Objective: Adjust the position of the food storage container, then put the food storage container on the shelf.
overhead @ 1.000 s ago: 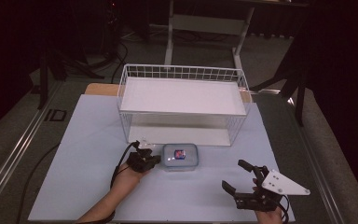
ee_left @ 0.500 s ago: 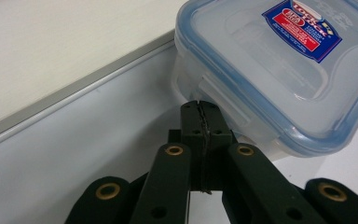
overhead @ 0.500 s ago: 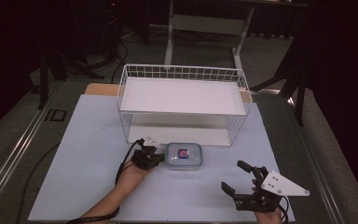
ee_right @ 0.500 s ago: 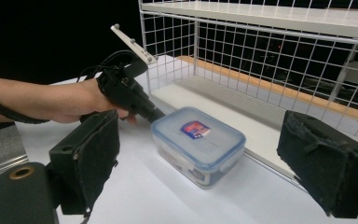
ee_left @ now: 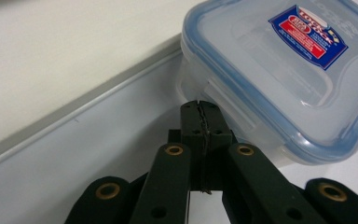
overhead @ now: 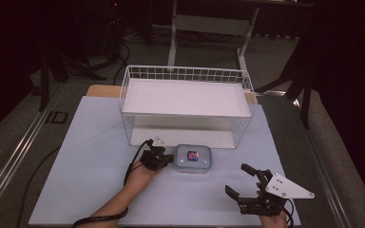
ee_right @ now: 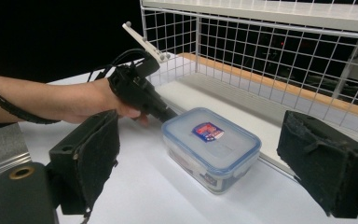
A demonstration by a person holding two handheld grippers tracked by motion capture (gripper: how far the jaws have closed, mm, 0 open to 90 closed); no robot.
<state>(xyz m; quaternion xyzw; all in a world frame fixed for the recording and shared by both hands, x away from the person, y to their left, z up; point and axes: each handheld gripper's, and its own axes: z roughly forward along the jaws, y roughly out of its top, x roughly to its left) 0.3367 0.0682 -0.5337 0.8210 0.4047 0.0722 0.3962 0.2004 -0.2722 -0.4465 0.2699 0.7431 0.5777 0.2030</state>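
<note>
Our left gripper (overhead: 167, 159) has its jaws pressed flat together with nothing between them, and its tip now sits against the near side wall of the lidded plastic box (ee_left: 279, 79), right at the side clasp under the blue-rimmed lid. A second ago it hung a little back from the box; since then it has closed that gap and come up to the wall, while the box has not shifted from its place. From the right gripper view we see the same contact: the left gripper (ee_right: 142, 95) meets the box (ee_right: 212, 147) at its end wall, with the hand behind it low over the table.

We read this as the start of a push or a nudge, since shut jaws cannot grasp the box. Just beyond the box, on the far side of our left gripper, stands the wire basket (overhead: 133, 102) with its white shelf board, and the box lies just in front of its lower opening, so a slide inward looks likely.

Our right gripper (overhead: 247, 183) waits well apart toward the near edge of the table (overhead: 90, 142), jaws spread wide and holding nothing, as before.
</note>
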